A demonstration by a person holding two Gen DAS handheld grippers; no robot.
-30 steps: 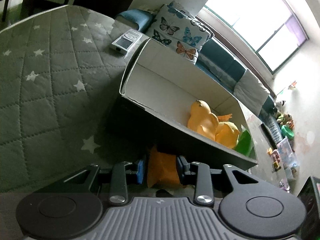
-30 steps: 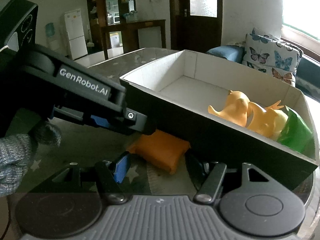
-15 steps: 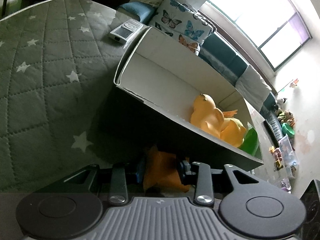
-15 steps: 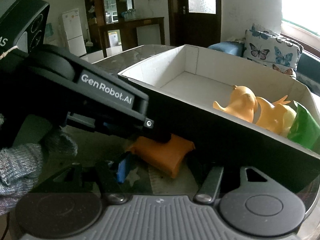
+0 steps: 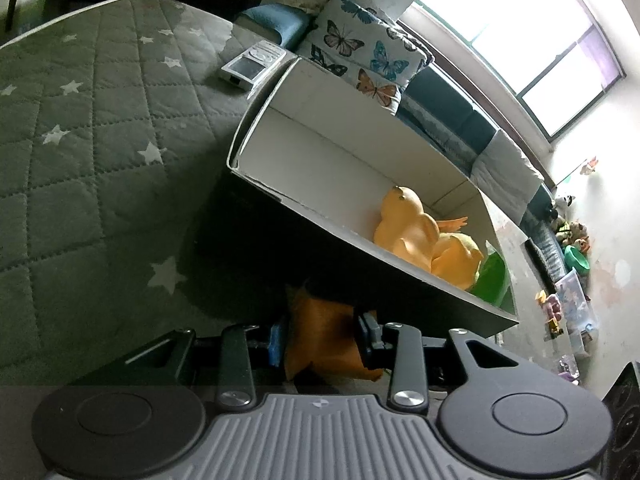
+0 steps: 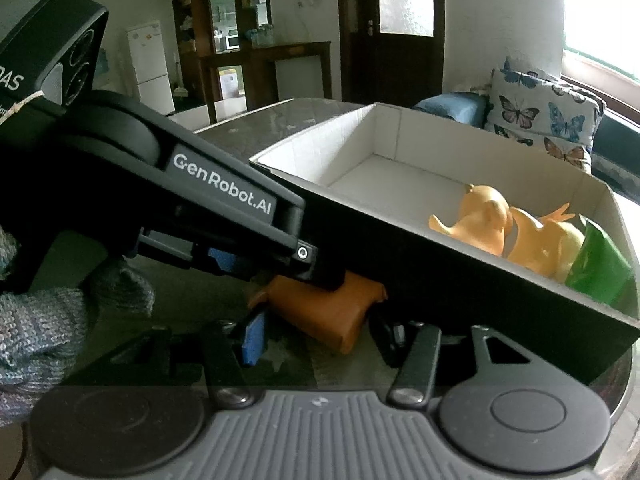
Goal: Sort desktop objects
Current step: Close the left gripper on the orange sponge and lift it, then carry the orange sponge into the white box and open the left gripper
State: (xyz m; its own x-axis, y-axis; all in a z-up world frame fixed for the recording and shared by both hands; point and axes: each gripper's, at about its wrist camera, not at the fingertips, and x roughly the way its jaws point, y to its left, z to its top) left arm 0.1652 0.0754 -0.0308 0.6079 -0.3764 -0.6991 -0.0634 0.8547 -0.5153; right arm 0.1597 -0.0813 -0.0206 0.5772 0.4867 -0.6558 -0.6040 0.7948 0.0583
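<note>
An orange soft packet [image 5: 324, 336] sits between the fingers of my left gripper [image 5: 322, 338], which is shut on it, low over the star-quilted cloth [image 5: 80, 128]. Just beyond it rises the dark outer wall of an open box [image 5: 304, 240] with a white inside. In the box's right end lie two yellow toy ducks [image 5: 404, 220] and a green item [image 5: 494, 276]. In the right wrist view the left gripper's body [image 6: 224, 196] crosses from the left onto the packet [image 6: 320, 308]. My right gripper [image 6: 320, 340] stands open right before it, holding nothing.
A white handheld device [image 5: 252, 64] lies on the cloth beyond the box's far left corner. A grey knitted glove [image 6: 40, 320] holds the left gripper. A butterfly cushion [image 5: 364, 64] and a sofa stand behind the table.
The left gripper has pushed in under the box wall over the orange packet. The packet now looks pinched and tilted. The right gripper stays open, slightly nearer.
</note>
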